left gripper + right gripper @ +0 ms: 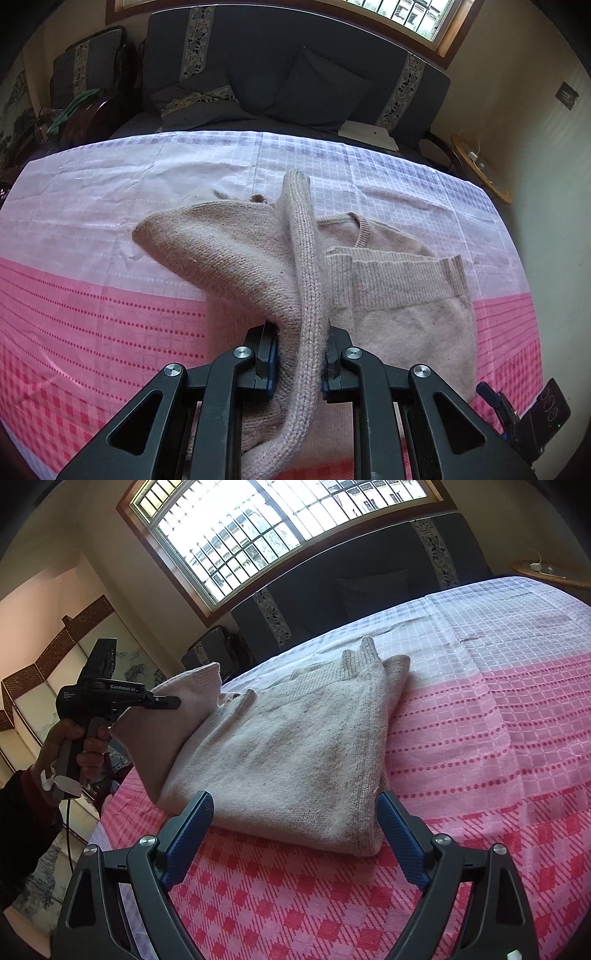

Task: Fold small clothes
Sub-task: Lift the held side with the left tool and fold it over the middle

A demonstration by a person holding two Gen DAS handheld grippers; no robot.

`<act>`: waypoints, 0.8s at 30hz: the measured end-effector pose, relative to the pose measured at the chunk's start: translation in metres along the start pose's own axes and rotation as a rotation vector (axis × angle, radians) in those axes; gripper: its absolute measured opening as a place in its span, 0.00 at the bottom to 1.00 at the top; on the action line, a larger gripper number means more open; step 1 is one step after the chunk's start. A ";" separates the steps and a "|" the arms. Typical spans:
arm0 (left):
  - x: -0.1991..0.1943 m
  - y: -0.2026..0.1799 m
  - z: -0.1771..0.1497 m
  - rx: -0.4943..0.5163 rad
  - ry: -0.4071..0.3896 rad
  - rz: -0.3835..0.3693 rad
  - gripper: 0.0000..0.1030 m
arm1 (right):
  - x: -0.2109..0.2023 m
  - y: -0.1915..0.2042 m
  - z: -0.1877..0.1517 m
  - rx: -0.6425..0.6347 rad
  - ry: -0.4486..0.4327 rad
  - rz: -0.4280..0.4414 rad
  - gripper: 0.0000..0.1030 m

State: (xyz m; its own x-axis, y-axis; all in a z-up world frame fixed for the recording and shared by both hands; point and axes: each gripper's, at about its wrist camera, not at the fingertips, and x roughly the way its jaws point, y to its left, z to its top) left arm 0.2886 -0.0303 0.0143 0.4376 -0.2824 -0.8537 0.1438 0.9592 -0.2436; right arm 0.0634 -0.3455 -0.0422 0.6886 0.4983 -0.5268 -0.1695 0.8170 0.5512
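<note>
A beige knit sweater lies partly folded on the pink and white checked tablecloth. My left gripper is shut on a bunched edge of the sweater and holds it lifted off the cloth, with a ribbed sleeve draped over the pinch. In the right wrist view the same left gripper shows at the left, held in a person's hand, lifting that side of the sweater. My right gripper stands open just before the sweater's near folded edge, its blue pads off the fabric.
A dark sofa with cushions stands behind the table. A small round wooden side table is at the right by the wall. A barred window is above the sofa. The right gripper's body shows at the table's near right.
</note>
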 end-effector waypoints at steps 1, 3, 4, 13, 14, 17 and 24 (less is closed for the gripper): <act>-0.001 -0.004 0.000 -0.001 -0.002 -0.006 0.16 | 0.000 0.000 0.000 0.000 0.000 0.002 0.86; -0.003 -0.013 0.001 0.001 -0.006 -0.019 0.16 | 0.001 0.000 0.000 0.002 0.002 0.003 0.86; -0.004 -0.017 0.001 0.002 -0.006 -0.027 0.16 | 0.001 -0.001 0.001 0.002 0.004 0.003 0.86; -0.005 -0.059 0.003 -0.013 -0.003 -0.071 0.16 | 0.004 -0.003 0.001 0.014 0.020 0.008 0.86; -0.002 -0.062 0.003 -0.019 0.004 -0.077 0.16 | 0.004 -0.003 0.001 0.014 0.020 0.009 0.86; 0.004 -0.070 0.002 -0.037 0.012 -0.080 0.16 | 0.005 -0.003 0.001 0.014 0.021 0.012 0.86; 0.009 -0.084 -0.003 -0.059 0.010 -0.078 0.16 | 0.006 -0.003 0.000 0.016 0.028 0.019 0.87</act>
State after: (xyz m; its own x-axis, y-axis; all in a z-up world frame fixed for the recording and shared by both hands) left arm 0.2777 -0.1133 0.0257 0.4177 -0.3564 -0.8358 0.1244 0.9336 -0.3359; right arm 0.0681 -0.3447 -0.0471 0.6653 0.5220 -0.5337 -0.1714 0.8026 0.5714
